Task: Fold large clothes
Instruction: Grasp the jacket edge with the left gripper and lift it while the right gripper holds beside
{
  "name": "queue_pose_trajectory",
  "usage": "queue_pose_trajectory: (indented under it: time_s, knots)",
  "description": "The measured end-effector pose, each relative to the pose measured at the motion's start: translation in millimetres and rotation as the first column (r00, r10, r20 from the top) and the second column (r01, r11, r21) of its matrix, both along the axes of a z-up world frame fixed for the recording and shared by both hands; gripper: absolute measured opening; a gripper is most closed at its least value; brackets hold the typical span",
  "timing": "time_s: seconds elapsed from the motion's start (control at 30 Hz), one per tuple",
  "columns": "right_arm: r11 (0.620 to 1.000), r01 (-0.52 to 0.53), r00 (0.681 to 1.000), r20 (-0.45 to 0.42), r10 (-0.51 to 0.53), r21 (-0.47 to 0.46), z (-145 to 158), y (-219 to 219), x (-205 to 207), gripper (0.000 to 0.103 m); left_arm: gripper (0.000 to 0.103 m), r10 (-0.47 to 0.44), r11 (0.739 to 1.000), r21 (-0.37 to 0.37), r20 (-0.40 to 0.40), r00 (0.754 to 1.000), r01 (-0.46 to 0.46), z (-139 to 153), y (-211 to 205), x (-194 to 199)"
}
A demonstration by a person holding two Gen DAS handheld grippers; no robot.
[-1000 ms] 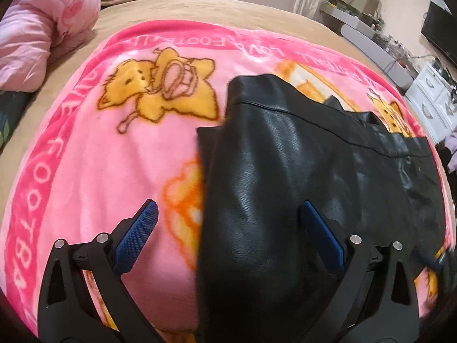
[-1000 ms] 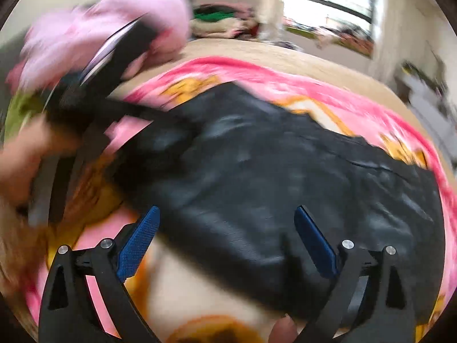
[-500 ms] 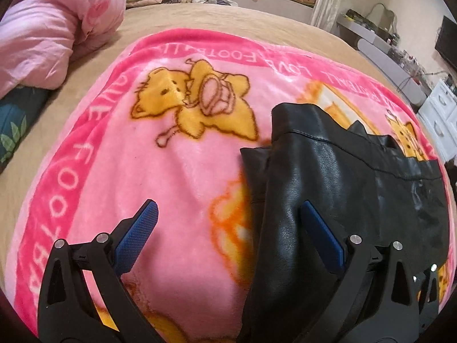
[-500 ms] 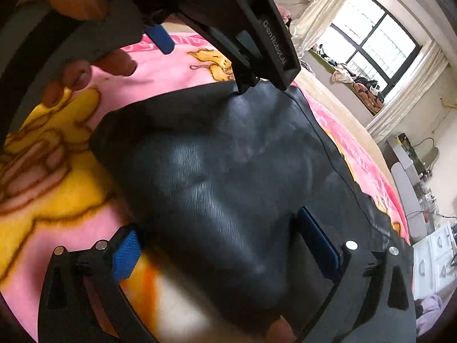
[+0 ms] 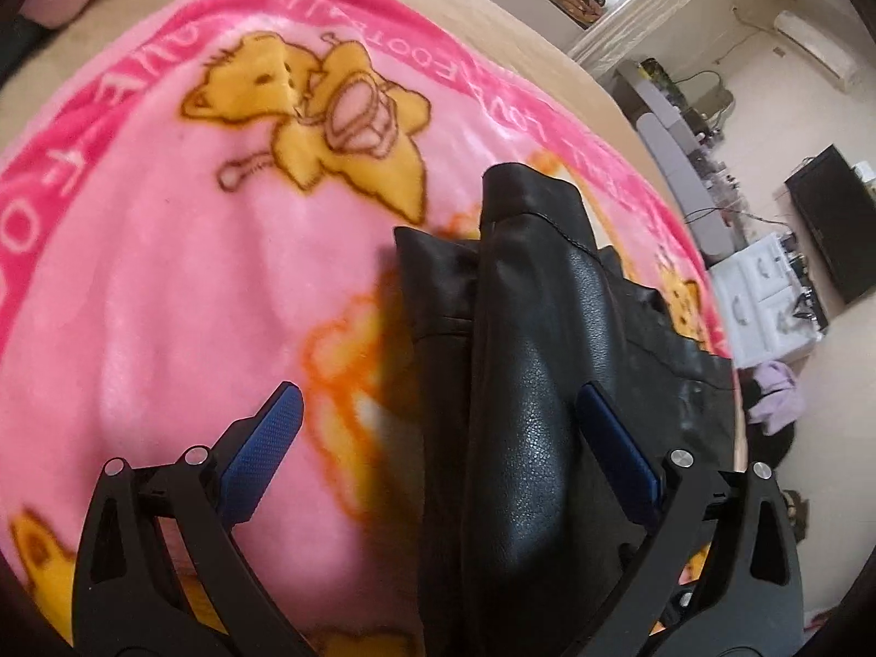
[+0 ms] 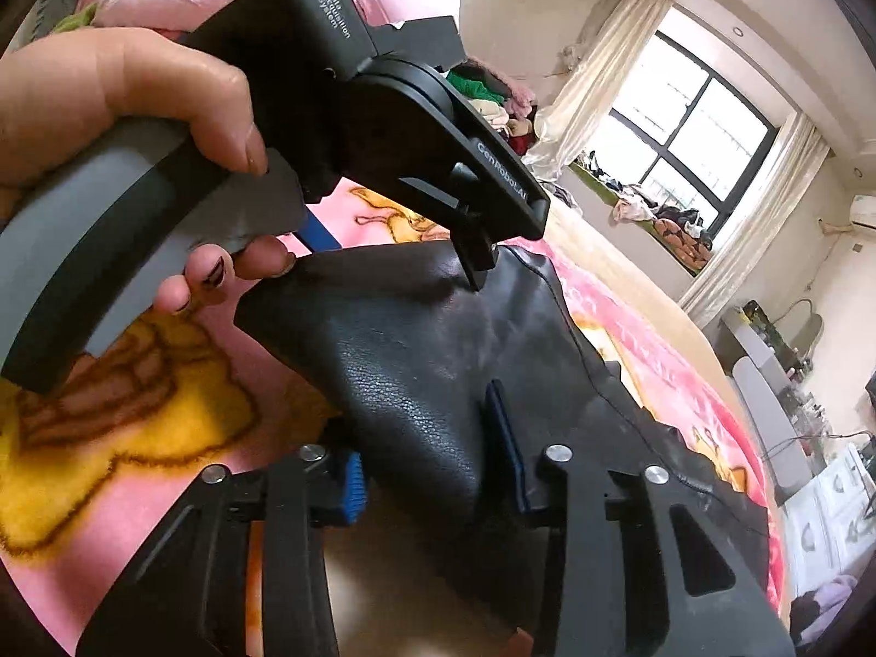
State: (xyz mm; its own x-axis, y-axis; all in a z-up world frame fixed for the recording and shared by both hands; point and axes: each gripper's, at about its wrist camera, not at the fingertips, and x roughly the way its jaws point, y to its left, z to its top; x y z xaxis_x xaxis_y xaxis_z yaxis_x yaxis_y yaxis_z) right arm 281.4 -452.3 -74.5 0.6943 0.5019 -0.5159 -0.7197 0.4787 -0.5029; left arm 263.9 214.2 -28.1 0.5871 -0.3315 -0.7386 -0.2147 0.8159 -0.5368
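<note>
A pink blanket (image 5: 164, 284) covers the bed, and on it lies the black leather garment (image 5: 525, 383), partly doubled over. It looks heavy, slick and springy, likely to slide and to resist a crease, so a hem or seamed edge seems the surest hold. The right gripper (image 6: 432, 465) is closing on a raised fold of it. The left gripper (image 5: 443, 438) hangs wide, gripping nothing.

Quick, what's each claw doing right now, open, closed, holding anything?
Left claw: open, straddling the black leather garment's edge, not gripping.
Right claw: closing on a fold of the garment.
</note>
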Motion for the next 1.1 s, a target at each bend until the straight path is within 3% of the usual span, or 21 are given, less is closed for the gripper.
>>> queue_pose_trajectory:
  time_s: [0.1,0.17,0.23,0.37,0.6,0.8,0.97,1.1]
  knots:
    - [1.0,0.001,1.0,0.007,-0.001,0.018,4,-1,-4,0.031,0.085,-0.046,0.996,-0.075,0.006,0.999,0.047,-2,-6,1]
    - [0.999,0.006,1.0,-0.005,-0.006,0.039,8,-2,-3,0.029,0.065,-0.081,0.989,-0.123,0.027,0.996,0.083,-1,-11,2]
    - [0.998,0.011,1.0,-0.016,-0.01,0.065,11,-6,-2,0.027,0.053,-0.099,0.98,-0.167,0.052,0.994,0.106,3,-15,2]
    - [0.994,0.018,1.0,-0.007,-0.018,0.105,18,-12,-5,0.025,0.042,-0.109,0.984,-0.125,0.118,0.987,0.124,22,-28,-4]
    - [0.977,0.051,0.996,-0.077,-0.035,0.205,44,-32,-1,0.023,0.04,-0.13,0.989,-0.039,0.215,0.968,0.141,61,-51,-15]
    - [0.936,0.103,0.982,-0.182,-0.042,0.336,70,-74,11,0.022,0.04,-0.185,0.982,0.092,0.298,0.936,0.165,95,-95,-33]
    - [0.91,0.14,0.978,-0.199,-0.065,0.39,84,-109,7,0.02,0.04,-0.23,0.973,0.098,0.32,0.919,0.209,117,-131,-32]
    - [0.876,0.194,0.961,-0.263,-0.08,0.441,94,-146,17,0.02,0.043,-0.28,0.959,0.13,0.312,0.908,0.251,131,-170,-26]
